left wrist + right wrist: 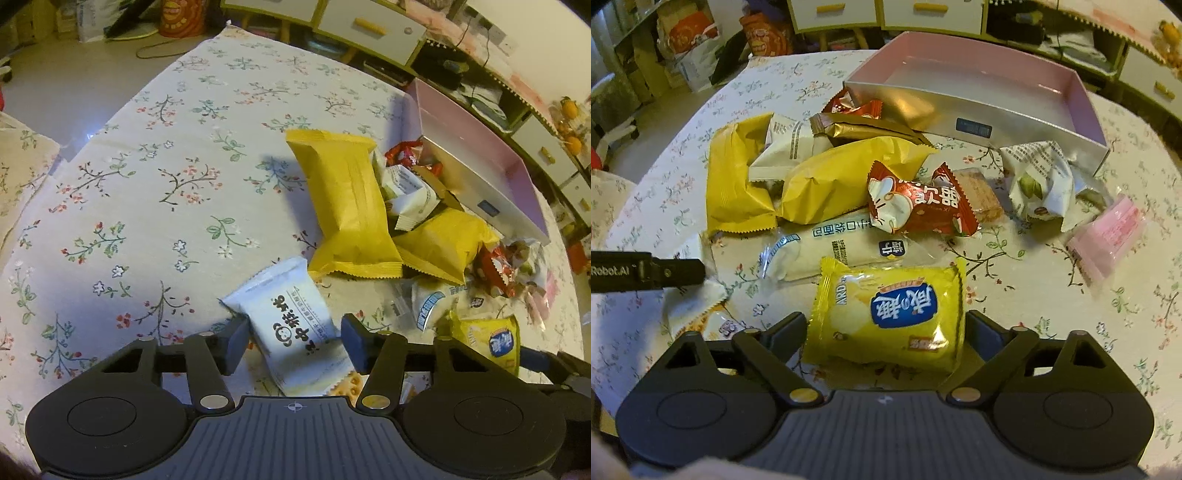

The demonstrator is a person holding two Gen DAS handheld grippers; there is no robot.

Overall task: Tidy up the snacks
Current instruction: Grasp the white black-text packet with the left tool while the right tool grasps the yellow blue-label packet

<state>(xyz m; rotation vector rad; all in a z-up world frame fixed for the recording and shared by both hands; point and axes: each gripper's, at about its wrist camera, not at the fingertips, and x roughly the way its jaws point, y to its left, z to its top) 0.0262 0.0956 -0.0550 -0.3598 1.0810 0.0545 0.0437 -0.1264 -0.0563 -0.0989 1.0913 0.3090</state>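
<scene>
Shiny wrappers on matt printed cloth
The tablecloth (147, 155) is matt floral fabric; the yellow cracker pack (886, 314) and red candy wrapper (916, 206) are glossy crinkled plastic film; the box (960, 122) has smooth silvery card walls; both grippers show matt black plastic

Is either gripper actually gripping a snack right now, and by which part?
Left gripper brackets the white packet across its middle; right gripper brackets the yellow packet across its lower sides. Whether the pads press cannot be told.

snack pile (849, 184) fronting box (960, 110), left tablecloth (147, 166) bare
</scene>
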